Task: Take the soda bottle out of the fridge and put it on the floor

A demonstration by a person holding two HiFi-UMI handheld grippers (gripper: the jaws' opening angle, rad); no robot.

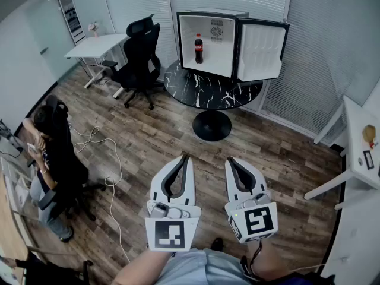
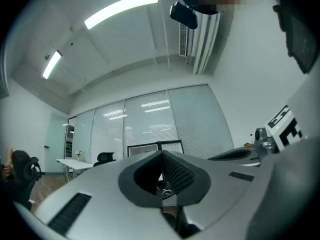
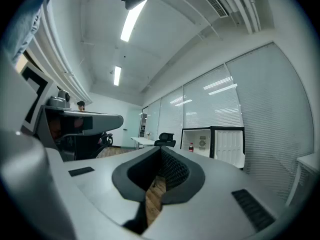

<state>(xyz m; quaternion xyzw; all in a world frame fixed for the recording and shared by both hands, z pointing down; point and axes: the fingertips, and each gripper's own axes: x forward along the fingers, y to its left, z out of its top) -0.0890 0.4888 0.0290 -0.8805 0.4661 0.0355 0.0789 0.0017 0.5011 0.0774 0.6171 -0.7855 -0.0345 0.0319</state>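
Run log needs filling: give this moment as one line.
soda bottle: upright inside open fridge | fridge: on round table | left gripper: shut, empty | right gripper: shut, empty | task: bottle not yet reached

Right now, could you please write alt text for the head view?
An open fridge on a round black table holds an upright bottle; the left gripper and right gripper, both shut, hang short of it. A person sits far left.
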